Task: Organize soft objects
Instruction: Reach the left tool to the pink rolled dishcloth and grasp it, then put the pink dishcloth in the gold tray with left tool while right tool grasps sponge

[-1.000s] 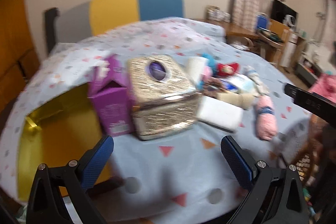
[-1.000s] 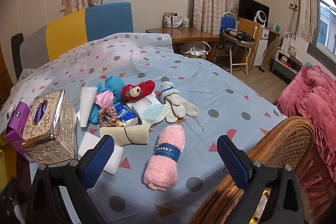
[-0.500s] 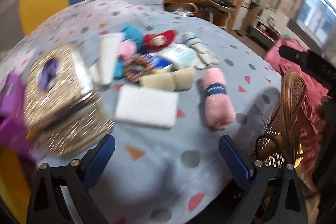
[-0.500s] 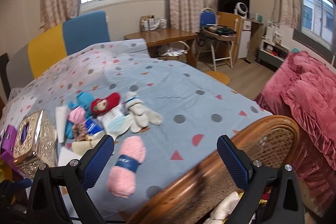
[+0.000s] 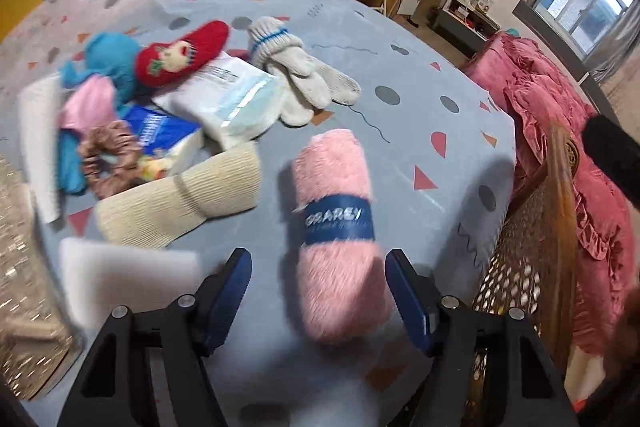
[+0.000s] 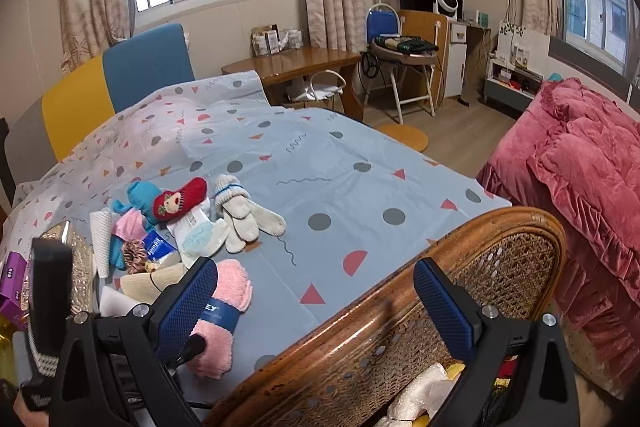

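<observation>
Your left claw hangs low over the table, spread wide and holding nothing, and the pink yarn skein lies right between its blue pads. The near end of the skein sits in the gap, with its long axis running away from you. That line-up looks deliberate: the pads face the skein's soft flanks, so a squeeze would catch it across its width, below the navy paper band. No pad is touching the fluff yet, as far as the blur lets you judge.

Your right claw is also spread and empty. It is held back over the top rail of the wicker chair, clear of the left one's work. From there you see the left tool's black body at the table's near edge.

The other soft things are bunched to the left of the skein. There is a cream ribbed sock, a white sponge block, a brown scrunchie, a blue tissue pack and a packet of face masks. A pair of white knit gloves, a red plush slipper and a teal knit piece lie further back.

The skein lies apart from that pile, which makes it the easy first pick. It will squash under the pads, so close well in on it rather than nipping its tip.
</observation>
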A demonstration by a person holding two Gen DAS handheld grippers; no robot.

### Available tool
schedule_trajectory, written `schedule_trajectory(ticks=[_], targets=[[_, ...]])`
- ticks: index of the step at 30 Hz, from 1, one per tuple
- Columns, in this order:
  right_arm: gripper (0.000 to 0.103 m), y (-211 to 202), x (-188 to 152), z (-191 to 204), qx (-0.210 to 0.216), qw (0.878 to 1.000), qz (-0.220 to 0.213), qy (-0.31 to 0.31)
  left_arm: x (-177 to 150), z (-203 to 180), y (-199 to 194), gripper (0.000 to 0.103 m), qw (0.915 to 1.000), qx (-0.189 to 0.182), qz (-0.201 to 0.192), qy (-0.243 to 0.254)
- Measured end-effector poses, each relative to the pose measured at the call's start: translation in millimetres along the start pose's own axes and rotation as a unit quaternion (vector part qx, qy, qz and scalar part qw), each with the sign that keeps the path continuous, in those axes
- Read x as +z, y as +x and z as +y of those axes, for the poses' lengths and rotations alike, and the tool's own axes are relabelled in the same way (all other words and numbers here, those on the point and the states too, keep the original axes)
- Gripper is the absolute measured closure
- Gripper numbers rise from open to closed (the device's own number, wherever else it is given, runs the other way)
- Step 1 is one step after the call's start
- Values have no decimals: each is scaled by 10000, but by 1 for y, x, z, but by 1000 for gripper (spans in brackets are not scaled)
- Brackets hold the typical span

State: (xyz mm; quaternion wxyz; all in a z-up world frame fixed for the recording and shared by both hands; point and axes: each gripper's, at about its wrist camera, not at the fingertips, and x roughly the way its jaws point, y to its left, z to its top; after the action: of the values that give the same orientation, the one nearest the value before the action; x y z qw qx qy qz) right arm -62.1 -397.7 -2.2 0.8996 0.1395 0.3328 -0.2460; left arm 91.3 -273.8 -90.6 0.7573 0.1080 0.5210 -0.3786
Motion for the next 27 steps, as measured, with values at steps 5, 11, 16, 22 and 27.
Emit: schedule_trajectory(ticks=[5,11,16,22,27], targets=[[2,7,-1,0,1,9999,111,-29,5,2,22,61,9999,-99,122,-49],[2,13,1,3,43,9998,165,-39,11,30,-27,68,9984,-286,-384,-309],[2,22,3,21,439,9981,431,-93,22,73,-97,68,9910,80,-1127,-717],[3,45,3,70,1617,9771,1329,-394,12,143,-183,68,9640,941,-1936,-1560],[3,69,-7,122,1956,9605,1858,-682,-17,198,-246,68,9319,1475,-2478,-2200]])
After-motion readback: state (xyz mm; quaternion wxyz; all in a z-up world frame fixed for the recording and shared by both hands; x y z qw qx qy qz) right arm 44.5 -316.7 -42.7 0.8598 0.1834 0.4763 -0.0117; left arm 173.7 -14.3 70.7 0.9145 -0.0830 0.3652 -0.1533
